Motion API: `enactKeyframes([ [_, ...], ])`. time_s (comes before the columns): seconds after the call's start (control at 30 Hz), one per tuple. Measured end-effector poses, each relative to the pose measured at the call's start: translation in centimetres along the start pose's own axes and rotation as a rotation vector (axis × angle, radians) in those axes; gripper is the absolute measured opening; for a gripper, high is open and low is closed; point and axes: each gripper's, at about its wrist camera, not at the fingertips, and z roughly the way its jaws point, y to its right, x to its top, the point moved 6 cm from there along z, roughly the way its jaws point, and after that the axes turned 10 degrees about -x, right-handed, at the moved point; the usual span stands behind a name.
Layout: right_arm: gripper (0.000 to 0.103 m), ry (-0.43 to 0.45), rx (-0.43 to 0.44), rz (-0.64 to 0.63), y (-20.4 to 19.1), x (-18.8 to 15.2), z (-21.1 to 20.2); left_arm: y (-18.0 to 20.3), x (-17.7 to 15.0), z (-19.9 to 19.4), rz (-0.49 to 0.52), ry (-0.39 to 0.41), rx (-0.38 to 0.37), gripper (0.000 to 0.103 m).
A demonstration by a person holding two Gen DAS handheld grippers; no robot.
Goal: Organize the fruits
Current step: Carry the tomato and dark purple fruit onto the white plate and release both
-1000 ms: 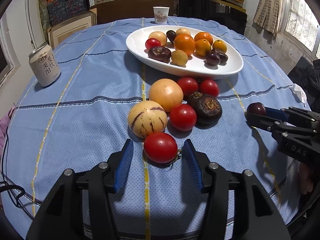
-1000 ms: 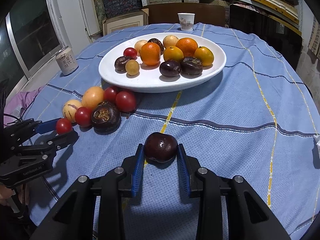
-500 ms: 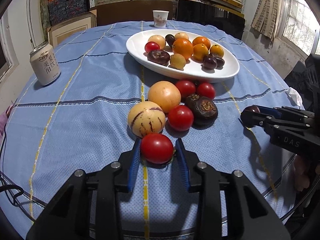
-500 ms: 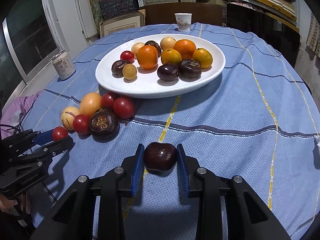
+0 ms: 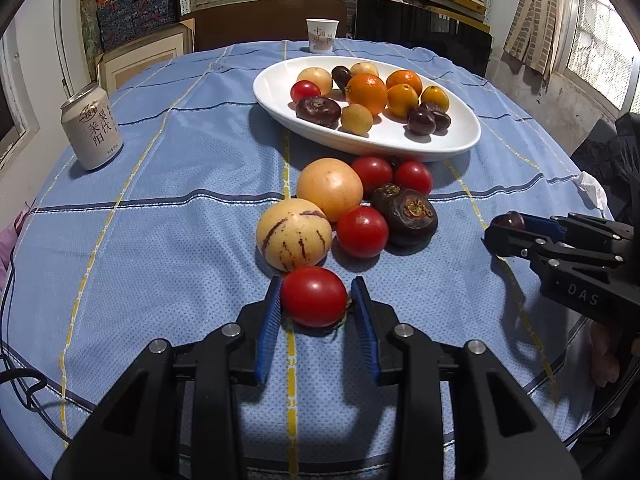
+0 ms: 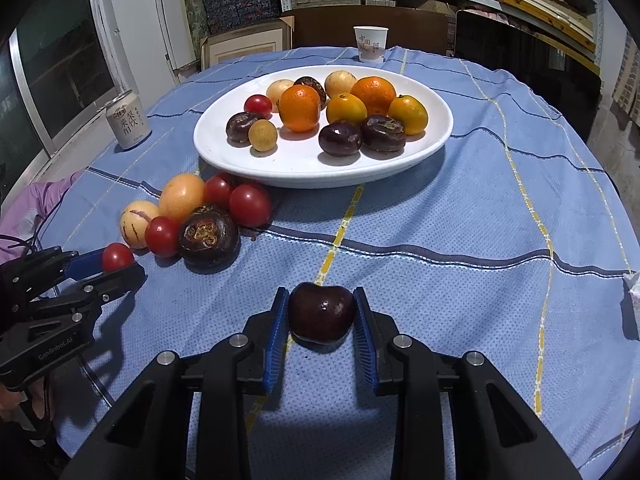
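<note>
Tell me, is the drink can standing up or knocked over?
Standing up. The drink can sits on its base on the blue tablecloth, with its top rim facing up.

Print on can (image 5: 93, 126) and paper cup (image 6: 370, 44) too small to read; hand (image 5: 606, 356) under right gripper (image 5: 505, 229) mostly hidden

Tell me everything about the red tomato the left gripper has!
The red tomato is round, smooth and shiny, with a bit of dried green stem showing at its lower right. It sits on the blue tablecloth, squeezed between the blue pads of the left gripper, which has just closed on it. Right behind it is the striped yellow fruit, very close, perhaps touching.
</note>
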Motion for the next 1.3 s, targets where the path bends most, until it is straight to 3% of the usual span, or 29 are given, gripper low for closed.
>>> enactKeyframes([
  [0.4,0.032,0.069,0.008,0.029,1.9,0.7,-3.0,0.6,1.1,-3.1,0.019,0.068,-0.03,0.034],
  [0.6,0.032,0.167,-0.025,0.029,4.0,5.4,-5.6,1.8,7.3,-5.3,0.076,0.137,-0.054,0.034],
  [0.73,0.032,0.246,-0.035,-0.002,4.2,9.9,-6.7,2.5,12.0,-4.5,0.11,0.157,-0.039,0.034],
  [0.9,0.032,0.26,-0.038,-0.016,3.8,15.3,-4.4,2.1,16.3,-0.2,0.085,0.112,-0.042,0.034],
  [1.17,0.033,0.153,0.015,-0.075,1.5,19.6,3.8,0.3,17.9,6.4,0.014,0.009,-0.077,0.035],
  [1.23,0.044,0.146,0.019,-0.079,1.1,19.8,4.9,-0.1,17.9,7.1,-0.003,0.001,-0.081,0.039],
  [1.3,0.045,0.159,0.008,-0.066,1.3,20.0,5.0,-0.4,17.8,7.0,-0.011,0.01,-0.076,0.054],
])
